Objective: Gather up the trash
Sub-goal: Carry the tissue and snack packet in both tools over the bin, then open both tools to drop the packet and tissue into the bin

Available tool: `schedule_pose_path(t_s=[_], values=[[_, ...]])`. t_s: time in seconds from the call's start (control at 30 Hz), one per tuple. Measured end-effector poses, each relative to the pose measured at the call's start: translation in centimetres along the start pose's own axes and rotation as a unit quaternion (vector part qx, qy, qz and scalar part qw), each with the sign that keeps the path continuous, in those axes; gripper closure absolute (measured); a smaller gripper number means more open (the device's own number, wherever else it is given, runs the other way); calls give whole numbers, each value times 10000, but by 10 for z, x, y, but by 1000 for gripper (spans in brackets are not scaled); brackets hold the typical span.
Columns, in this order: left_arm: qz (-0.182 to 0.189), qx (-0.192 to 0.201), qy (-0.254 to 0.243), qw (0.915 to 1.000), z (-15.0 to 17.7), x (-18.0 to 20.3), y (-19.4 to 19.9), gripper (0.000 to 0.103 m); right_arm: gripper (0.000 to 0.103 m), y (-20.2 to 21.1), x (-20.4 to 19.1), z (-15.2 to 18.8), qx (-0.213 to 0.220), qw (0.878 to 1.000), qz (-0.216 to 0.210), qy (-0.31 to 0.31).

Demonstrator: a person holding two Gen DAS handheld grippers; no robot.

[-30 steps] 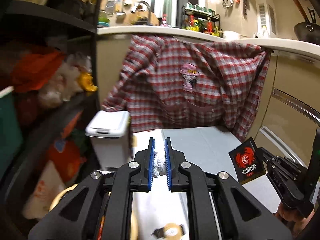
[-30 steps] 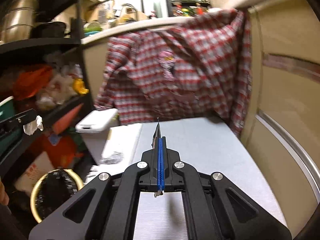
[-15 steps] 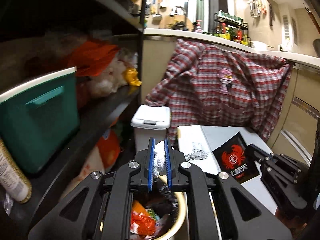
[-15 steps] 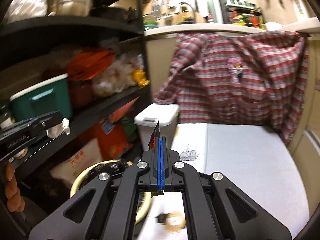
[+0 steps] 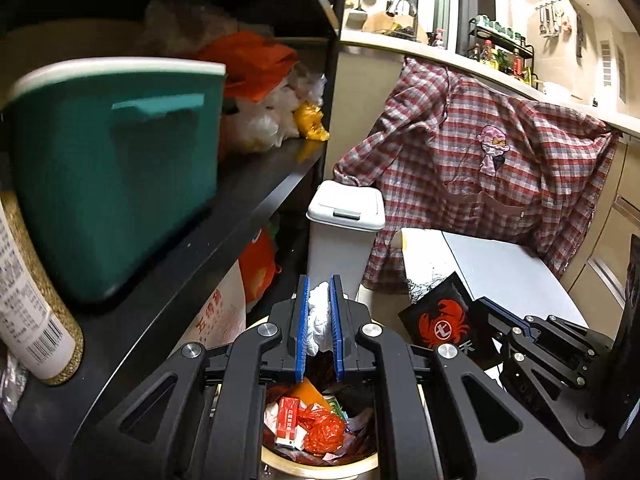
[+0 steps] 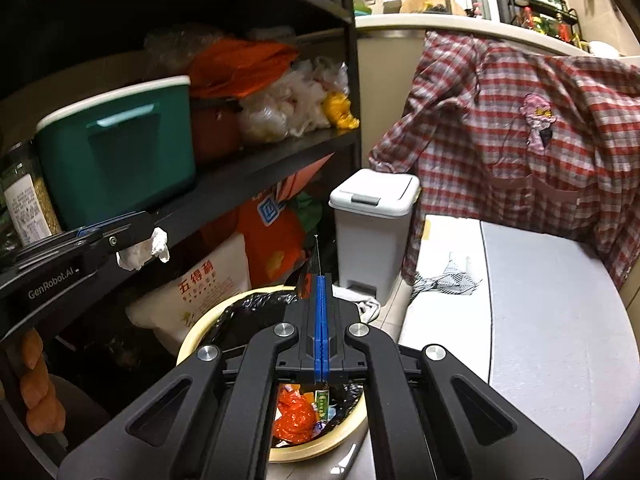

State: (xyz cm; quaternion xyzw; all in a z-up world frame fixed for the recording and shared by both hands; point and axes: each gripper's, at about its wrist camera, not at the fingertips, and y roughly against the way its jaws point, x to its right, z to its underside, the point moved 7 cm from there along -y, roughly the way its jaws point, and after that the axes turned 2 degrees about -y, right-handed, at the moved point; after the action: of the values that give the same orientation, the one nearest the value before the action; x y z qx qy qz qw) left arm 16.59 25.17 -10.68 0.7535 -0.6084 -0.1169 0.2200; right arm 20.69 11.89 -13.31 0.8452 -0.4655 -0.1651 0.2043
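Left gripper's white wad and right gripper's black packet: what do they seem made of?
White wad: likely soft tissue paper, matte and crumpled into folds. Black packet: seemingly glossy printed foil or plastic film, thin and flat, with a red crab logo; exact material unclear.

At your nine o'clock, a black metal shelving unit (image 6: 256,176) carries a teal plastic storage tub with a white lid (image 6: 116,152). At twelve o'clock, a small white lidded pedal bin (image 6: 372,232) stands on the floor. At two o'clock, a red plaid shirt (image 6: 520,140) hangs from a pale countertop (image 5: 460,68).
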Motion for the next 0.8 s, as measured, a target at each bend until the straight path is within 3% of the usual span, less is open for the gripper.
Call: schedule_pose_path(t_s=[0.27,0.3,0.33,0.4,0.8], values=[[-17,-49,109,9999,6,-13,-10,93,99,-23,-14,8,-306,9995,-119,32],[-19,-49,111,9999,7,-13,-10,93,94,-26,-14,9,-344,9994,-86,37],[-20,-52,116,9999,7,-14,-11,93,71,-29,-13,11,-415,9991,-55,30],[-23,-50,122,9999,7,-15,-12,93,51,-29,-9,11,-402,9991,19,-113],[25,-145,29,9999,11,-10,-22,93,51,-25,11,11,-400,9984,232,-335]])
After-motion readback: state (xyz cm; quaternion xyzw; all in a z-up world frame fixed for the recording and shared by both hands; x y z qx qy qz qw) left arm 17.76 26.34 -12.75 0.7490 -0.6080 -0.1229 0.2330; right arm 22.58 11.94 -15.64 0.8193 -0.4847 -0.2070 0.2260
